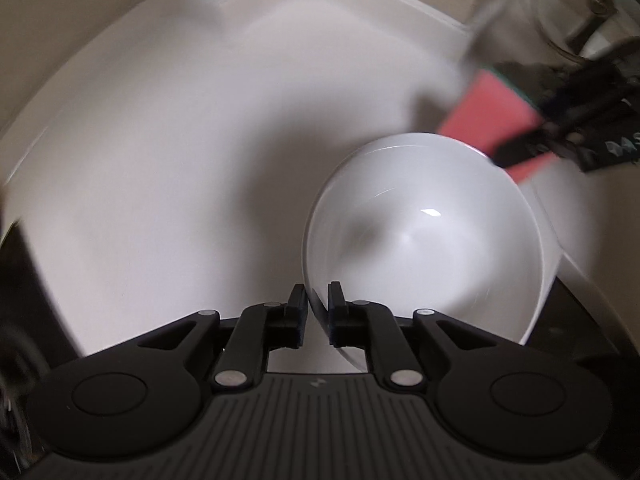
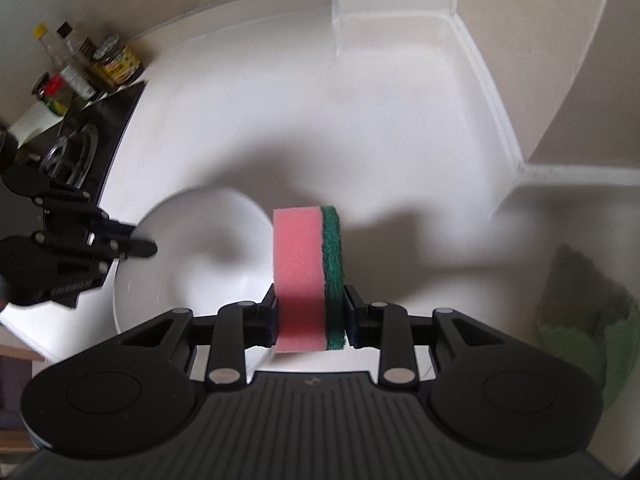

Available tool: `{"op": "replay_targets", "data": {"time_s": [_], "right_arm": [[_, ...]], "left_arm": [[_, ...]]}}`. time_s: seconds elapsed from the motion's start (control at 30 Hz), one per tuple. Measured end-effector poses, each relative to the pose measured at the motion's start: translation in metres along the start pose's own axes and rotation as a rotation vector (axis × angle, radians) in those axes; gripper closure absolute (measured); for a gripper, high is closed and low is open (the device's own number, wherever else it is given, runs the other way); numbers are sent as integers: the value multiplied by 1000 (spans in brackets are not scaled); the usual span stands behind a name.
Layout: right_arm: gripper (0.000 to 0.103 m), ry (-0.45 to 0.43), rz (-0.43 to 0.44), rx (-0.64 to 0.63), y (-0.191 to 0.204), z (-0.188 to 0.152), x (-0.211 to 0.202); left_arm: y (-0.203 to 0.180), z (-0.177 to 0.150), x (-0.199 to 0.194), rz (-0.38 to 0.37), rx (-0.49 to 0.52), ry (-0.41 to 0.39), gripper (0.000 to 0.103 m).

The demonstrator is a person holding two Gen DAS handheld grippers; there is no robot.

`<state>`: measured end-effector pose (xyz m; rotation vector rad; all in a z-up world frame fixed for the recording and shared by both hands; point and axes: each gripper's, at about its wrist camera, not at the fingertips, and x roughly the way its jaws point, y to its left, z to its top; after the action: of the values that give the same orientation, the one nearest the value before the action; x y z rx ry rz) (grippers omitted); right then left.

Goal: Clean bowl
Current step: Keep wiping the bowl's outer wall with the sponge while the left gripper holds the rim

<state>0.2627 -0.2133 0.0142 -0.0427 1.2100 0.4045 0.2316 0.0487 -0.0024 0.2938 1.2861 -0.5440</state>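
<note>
- Straddling the near rim of the white bowl (image 1: 420, 236), the left gripper (image 1: 317, 312) is keeping one finger outside the wall and one inside; a thin gap is showing beside the rim, so its jaws are looking loosened rather than clenched.
- Sitting on the white counter (image 1: 160, 152), the bowl is lying just ahead and to the right of those fingers.
- Showing in the right wrist view only, the right gripper (image 2: 311, 312) is squeezing a pink-and-green sponge (image 2: 306, 276) upright, with the bowl (image 2: 200, 248) lying to its left and the left gripper (image 2: 132, 240) reaching in at the far rim.
- Standing at the far left by a dark stovetop (image 2: 92, 140) are bottles and jars (image 2: 80, 68); a green cloth (image 2: 592, 320) is lying at the right.
- Blurring is softening the left wrist view, where the sponge (image 1: 488, 120) is hanging past the bowl's far rim.
</note>
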Motion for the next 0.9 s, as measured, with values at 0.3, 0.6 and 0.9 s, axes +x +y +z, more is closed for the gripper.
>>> {"op": "replay_targets", "data": {"time_s": [0.3,0.6,0.9], "right_arm": [[76,3,61,49,-5,-9,-1],[76,31,61,-14,-3,-5,-2],[76,-5,46,11,-4,-4,-1]], "left_arm": [[-1,-32,-6,43,-313,-43,94],[-22,-1,10,70,43,26,91],[-11,-13,-7,27,-170,-47,92]]}}
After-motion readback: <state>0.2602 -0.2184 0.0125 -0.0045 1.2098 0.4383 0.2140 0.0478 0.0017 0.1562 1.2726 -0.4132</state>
